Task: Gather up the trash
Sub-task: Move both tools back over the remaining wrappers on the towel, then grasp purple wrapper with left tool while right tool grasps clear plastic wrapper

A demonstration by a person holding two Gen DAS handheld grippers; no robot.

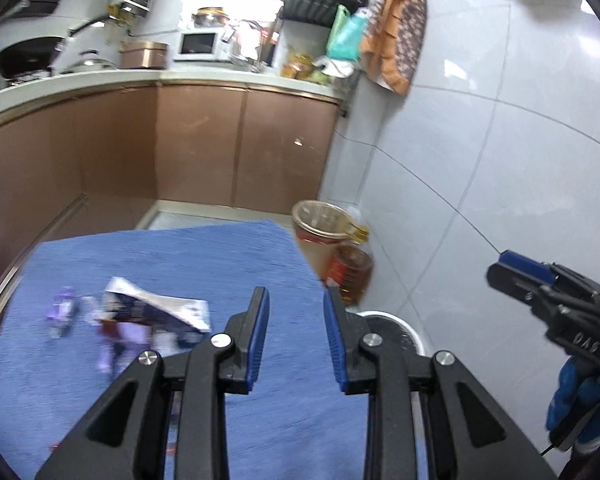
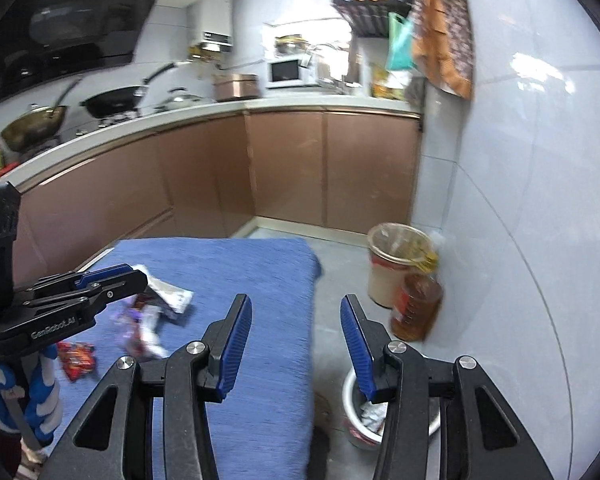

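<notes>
Wrappers (image 1: 156,316) lie scattered lower left on the blue cloth (image 1: 204,256), both the left gripper (image 1: 296,332) and right gripper (image 2: 296,344) spread and empty, so it's reach-in time, then over to the white bin (image 2: 354,396) at lower right.

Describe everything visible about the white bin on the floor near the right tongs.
The white bin is a round, plastic-looking bucket standing upright on the grey floor, just right of the blue cloth and below the oil bottle. The open right tongs hide much of it. Crumpled wrappers lie inside. Nothing grips it.
</notes>
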